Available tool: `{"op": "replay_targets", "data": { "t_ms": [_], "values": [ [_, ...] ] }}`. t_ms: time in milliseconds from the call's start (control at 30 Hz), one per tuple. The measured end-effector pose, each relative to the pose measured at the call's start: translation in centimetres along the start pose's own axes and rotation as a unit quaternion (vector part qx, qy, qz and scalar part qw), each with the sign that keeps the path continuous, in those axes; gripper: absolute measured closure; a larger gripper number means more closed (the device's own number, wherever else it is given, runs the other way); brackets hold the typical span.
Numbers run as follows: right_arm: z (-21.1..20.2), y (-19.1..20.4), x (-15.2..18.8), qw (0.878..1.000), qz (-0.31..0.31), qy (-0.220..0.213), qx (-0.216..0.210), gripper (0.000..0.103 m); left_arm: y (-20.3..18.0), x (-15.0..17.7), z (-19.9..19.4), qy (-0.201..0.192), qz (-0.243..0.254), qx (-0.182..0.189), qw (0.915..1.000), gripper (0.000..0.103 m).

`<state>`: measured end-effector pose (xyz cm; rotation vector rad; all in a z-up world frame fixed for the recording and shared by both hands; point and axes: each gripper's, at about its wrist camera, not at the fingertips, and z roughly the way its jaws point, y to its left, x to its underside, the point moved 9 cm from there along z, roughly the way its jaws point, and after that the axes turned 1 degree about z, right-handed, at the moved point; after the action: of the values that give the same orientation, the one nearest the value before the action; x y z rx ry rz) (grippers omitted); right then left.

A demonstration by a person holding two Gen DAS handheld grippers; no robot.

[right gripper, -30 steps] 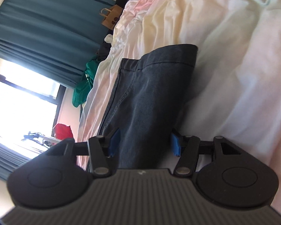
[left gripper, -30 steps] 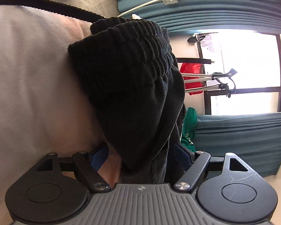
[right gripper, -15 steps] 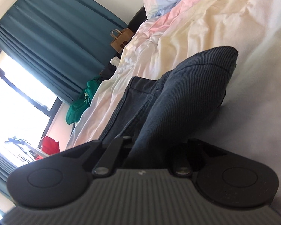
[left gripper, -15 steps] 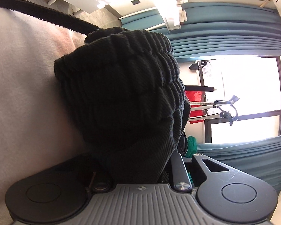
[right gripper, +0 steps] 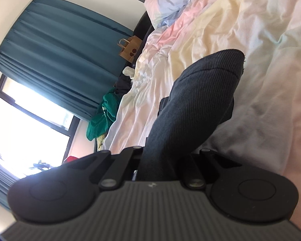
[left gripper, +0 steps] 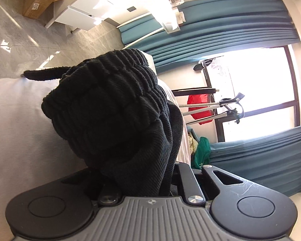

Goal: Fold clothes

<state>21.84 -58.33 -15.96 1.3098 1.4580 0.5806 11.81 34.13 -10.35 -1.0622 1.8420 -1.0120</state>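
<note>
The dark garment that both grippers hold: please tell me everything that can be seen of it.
The dark garment looks like black ribbed knit cloth, with a gathered elastic waistband bunched up in the left wrist view. The left gripper is shut on that end. In the right wrist view another corner stands up from the right gripper, also shut on it. Behind it lies the pastel bedding; part of the garment seems to rest there.

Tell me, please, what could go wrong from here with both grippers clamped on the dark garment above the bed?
The left gripper holds a thick bunched wad at the elastic waistband, so layers may slip out unevenly. The right gripper pinches only a narrow strip of the dark garment, which could pull free. The rumpled bedding beneath may leave the fold crooked.
</note>
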Motion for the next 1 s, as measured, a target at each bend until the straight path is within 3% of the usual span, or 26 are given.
{"op": "replay_targets", "data": {
  "t_ms": [200,333,400,500,567,700,800,900,933,1000],
  "values": [
    [-2.4,-2.4,-0.1,0.999,0.027,0.034,0.013,0.096,8.2,-0.9,-10.6,0.04,-0.027,-0.016,0.9987,0.087],
    [-3.0,-4.8,0.1,0.997,0.05,0.053,0.029,0.096,11.1,-0.1,-12.0,0.071,-0.03,-0.031,0.9965,0.081],
    [-3.0,-5.5,0.3,0.996,0.061,0.055,0.031,0.096,10.5,0.8,-10.7,0.089,-0.024,-0.034,0.9951,0.077],
    [-2.7,-5.7,0.5,0.996,0.06,0.054,0.031,0.096,10.4,1.3,-12.2,0.111,0.009,-0.062,0.9918,0.063],
    [-2.6,-5.6,0.7,0.997,0.046,0.053,0.032,0.096,10.0,1.7,-13.3,0.129,0.045,-0.084,0.9871,0.048],
    [-2.6,-5.8,0.6,0.997,0.048,0.058,0.028,0.096,9.1,1.9,-17.1,0.129,0.15,-0.137,0.9706,0.041],
    [-2.6,-5.6,0.6,0.997,0.036,0.06,0.026,0.096,6.1,2.5,-19.8,0.08,0.251,-0.196,0.9444,0.041],
    [-2.6,-4.9,0.4,0.998,0.018,0.059,0.012,0.096,0.4,2.6,-20.0,0.025,0.334,-0.21,0.9185,0.035],
    [-2.7,-4.7,0.3,0.998,0.013,0.059,0.008,0.096,-2.1,3.1,-19.3,0.005,0.362,-0.195,0.9115,0.029],
    [-2.8,-4.5,0.2,0.998,0.012,0.06,0.003,0.096,-7.5,4.5,-15.9,-0.02,0.398,-0.171,0.9012,0.026]
  ]
}}
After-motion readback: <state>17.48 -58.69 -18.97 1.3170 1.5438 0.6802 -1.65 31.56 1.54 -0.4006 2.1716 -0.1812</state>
